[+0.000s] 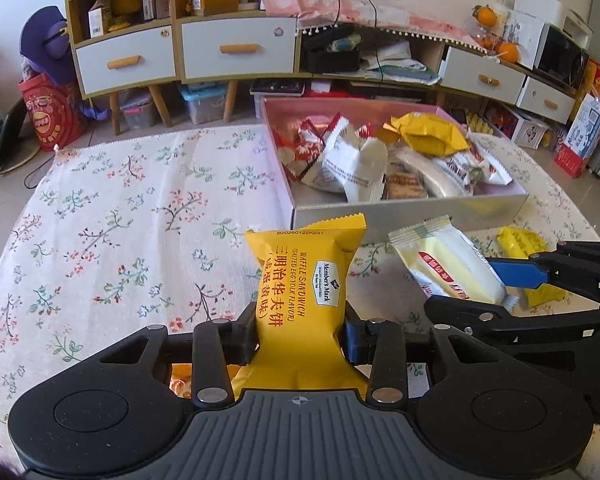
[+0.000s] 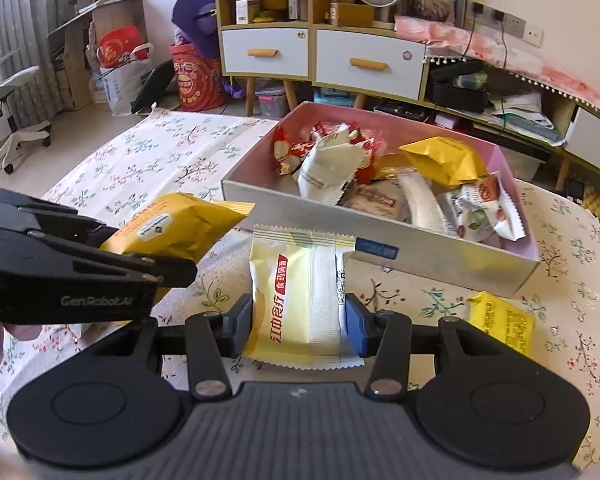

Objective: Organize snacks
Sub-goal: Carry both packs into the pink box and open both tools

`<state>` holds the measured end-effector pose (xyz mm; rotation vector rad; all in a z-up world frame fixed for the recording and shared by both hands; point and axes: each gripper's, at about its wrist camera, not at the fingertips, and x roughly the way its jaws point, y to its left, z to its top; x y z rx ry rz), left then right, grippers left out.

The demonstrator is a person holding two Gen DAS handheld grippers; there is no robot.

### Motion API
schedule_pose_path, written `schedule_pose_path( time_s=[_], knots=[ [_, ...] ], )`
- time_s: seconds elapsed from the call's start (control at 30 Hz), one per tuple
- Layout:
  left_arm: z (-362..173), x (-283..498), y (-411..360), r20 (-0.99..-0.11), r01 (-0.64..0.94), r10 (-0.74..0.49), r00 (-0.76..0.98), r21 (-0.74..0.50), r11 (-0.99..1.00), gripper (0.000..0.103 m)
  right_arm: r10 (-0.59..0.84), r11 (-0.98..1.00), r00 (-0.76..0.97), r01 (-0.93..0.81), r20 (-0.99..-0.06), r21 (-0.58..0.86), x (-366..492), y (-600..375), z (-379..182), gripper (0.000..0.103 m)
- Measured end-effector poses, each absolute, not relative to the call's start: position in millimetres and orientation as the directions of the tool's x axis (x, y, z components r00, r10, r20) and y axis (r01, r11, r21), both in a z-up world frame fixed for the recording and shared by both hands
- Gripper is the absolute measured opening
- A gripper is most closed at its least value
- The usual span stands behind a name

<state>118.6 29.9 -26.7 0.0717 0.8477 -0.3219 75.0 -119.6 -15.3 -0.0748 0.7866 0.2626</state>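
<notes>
My left gripper [image 1: 300, 332] is shut on a yellow waffle sandwich packet [image 1: 304, 276] and holds it upright above the floral tablecloth, short of the box. It also shows in the right wrist view [image 2: 180, 226]. My right gripper [image 2: 298, 322] is shut on a pale yellow and white snack packet [image 2: 296, 292], seen in the left wrist view [image 1: 452, 268] too. A pink-lined snack box [image 1: 420, 210] stands ahead, holding several packets. Another yellow packet [image 2: 500, 322] lies on the cloth right of my right gripper.
A round table with a floral cloth [image 1: 120, 220] carries everything. Beyond it stand wooden cabinets with white drawers [image 1: 236, 50], a red bag [image 1: 54, 114] on the floor, and an office chair [image 2: 12, 92] at far left.
</notes>
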Motion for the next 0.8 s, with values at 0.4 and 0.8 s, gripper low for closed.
schedule_pose_path(
  time_s=[0.4, 0.8],
  knots=[
    [1.4, 127.9, 32.2, -0.717, 0.258, -0.257, 0.648, -0.111, 0.96, 0.037, 0.199, 0.979, 0.69, -0.179, -0.696, 0.101, 89.0, -141.3, 8.9, 0.044],
    [13.2, 193.0, 4.6, -0.686, 0.22, -0.302, 0.662, -0.207, 0.953, 0.037, 0.212, 0.95, 0.699, 0.018, -0.683, 0.313, 139.5, -179.2, 8.5, 0.044]
  ],
)
